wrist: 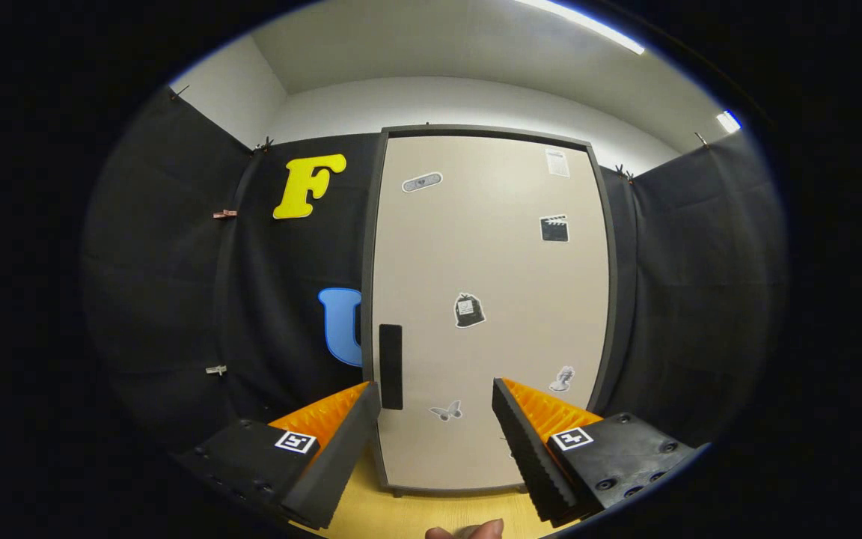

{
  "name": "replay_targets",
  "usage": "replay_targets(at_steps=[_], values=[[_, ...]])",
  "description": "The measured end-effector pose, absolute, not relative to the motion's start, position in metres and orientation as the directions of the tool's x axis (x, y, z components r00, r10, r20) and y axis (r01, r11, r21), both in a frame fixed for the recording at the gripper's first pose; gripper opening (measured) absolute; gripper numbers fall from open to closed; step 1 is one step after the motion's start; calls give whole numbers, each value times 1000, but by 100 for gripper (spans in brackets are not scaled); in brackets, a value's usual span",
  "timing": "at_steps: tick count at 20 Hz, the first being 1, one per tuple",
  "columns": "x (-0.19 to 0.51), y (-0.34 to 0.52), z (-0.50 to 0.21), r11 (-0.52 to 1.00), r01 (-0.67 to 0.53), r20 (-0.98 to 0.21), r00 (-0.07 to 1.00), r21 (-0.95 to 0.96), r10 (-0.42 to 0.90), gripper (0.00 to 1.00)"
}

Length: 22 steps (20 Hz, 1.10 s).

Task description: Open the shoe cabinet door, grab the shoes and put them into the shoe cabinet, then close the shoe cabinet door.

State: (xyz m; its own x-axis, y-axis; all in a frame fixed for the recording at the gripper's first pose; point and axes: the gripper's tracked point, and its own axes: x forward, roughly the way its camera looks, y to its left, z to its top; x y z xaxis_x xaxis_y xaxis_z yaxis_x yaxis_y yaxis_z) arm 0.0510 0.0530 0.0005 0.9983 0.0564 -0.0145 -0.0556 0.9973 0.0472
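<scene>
Jaws wide, empty, short of shut cabinet door (487, 299); opening step pending, next needing gripper (435, 442) at black handle (390, 366).

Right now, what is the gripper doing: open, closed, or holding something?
Gripper: open, holding nothing, fingers apart in front of the closed cabinet door, not touching it.
</scene>
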Motion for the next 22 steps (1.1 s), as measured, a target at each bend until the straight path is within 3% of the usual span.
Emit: replay_targets(at_steps=[22], values=[[204,102,-75,993,-56,-135,988,105,70,98]])
